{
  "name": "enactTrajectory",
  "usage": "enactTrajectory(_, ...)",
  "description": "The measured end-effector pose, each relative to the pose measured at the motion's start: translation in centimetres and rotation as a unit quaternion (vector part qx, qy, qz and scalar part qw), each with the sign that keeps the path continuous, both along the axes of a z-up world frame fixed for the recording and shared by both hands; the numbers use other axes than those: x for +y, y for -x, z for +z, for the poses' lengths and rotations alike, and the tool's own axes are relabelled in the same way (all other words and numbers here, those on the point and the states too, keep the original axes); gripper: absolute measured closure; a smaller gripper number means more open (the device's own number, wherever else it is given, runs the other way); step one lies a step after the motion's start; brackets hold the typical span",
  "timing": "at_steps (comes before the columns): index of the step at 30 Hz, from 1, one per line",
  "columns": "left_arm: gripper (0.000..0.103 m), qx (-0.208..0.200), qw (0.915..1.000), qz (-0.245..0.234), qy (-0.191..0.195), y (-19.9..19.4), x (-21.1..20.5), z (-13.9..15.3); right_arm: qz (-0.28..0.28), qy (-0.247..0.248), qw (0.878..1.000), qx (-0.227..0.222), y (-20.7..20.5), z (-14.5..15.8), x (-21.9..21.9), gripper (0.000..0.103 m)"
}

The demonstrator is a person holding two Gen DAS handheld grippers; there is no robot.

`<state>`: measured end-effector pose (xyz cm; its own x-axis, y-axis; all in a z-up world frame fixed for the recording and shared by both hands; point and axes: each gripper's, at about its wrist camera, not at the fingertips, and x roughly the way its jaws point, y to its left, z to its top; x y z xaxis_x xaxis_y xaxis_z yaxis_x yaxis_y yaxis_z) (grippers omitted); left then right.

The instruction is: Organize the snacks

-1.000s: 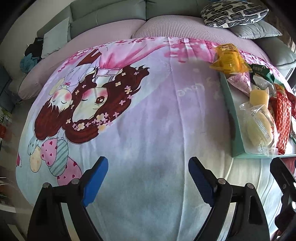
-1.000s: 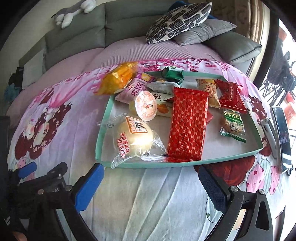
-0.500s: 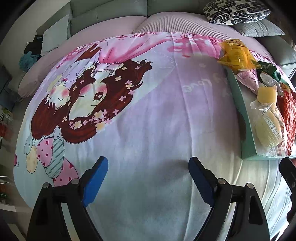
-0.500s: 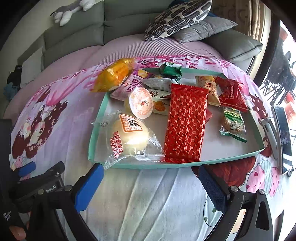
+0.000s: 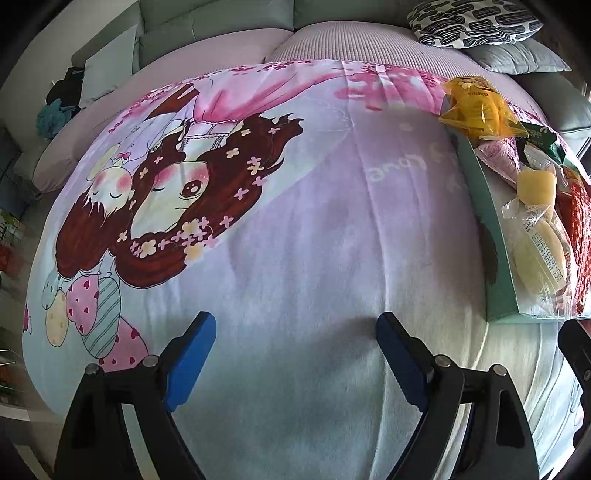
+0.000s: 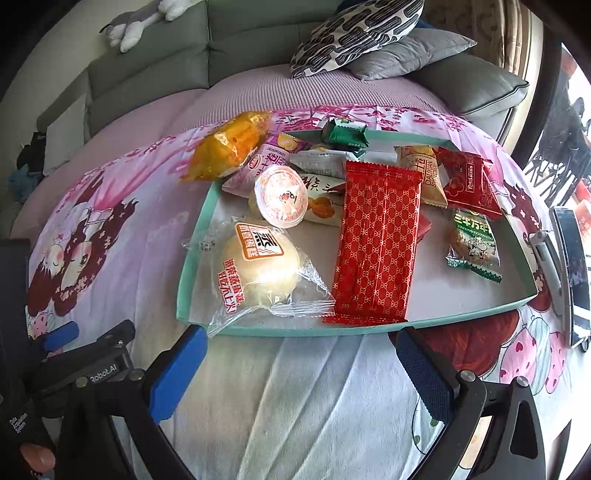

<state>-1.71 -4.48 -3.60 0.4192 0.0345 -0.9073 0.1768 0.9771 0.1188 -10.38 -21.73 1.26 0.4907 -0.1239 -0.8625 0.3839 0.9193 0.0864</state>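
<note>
A teal tray [image 6: 295,329] on a cartoon-print blanket holds several snacks: a wrapped bun [image 6: 255,269], a long red packet [image 6: 378,240], a jelly cup [image 6: 282,195] and a green biscuit pack [image 6: 472,242]. An orange packet [image 6: 229,146] rests across the tray's far left corner. My right gripper [image 6: 299,363] is open and empty, just in front of the tray's near rim. My left gripper [image 5: 295,345] is open and empty over bare blanket, left of the tray [image 5: 487,221]. The bun [image 5: 539,254] and orange packet [image 5: 476,107] also show in the left wrist view.
A grey-green sofa [image 6: 155,70] with a patterned pillow [image 6: 354,33] and a grey cushion [image 6: 410,51] stands behind. A phone on a stand [image 6: 572,269] sits right of the tray. The left gripper's body [image 6: 99,369] shows low left in the right wrist view.
The right gripper has moved forward, close to the tray's near rim. The left gripper has drifted slightly left, so the tray sits nearer the right edge of its view. Both stayed open.
</note>
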Motion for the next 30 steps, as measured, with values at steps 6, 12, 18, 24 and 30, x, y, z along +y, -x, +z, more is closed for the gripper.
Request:
enactTrajectory(6, 0.014, -0.001, 1.0, -0.002, -0.002, 0.01, -0.07, 0.01, -0.002, 0.0, 1.0, -0.001, 0.08, 0.14, -0.05, 0.0)
enactTrajectory(12, 0.014, -0.001, 1.0, -0.002, -0.002, 0.0, -0.07, 0.03, -0.002, -0.002, 1.0, -0.001, 0.07, 0.16, -0.14, 0.0)
enactTrajectory(18, 0.014, -0.001, 1.0, -0.002, -0.002, 0.0, -0.07, 0.03, -0.003, -0.002, 1.0, -0.001, 0.1, 0.12, -0.1, 0.0)
enactTrajectory(24, 0.014, 0.0, 1.0, -0.002, -0.002, -0.03, -0.07, 0.02, -0.003, -0.003, 1.0, -0.001, 0.05, 0.02, -0.05, 0.0)
enactTrajectory(30, 0.014, -0.001, 1.0, -0.003, -0.002, -0.05, -0.04, 0.02, -0.003, -0.003, 1.0, -0.001, 0.04, -0.01, -0.04, 0.0)
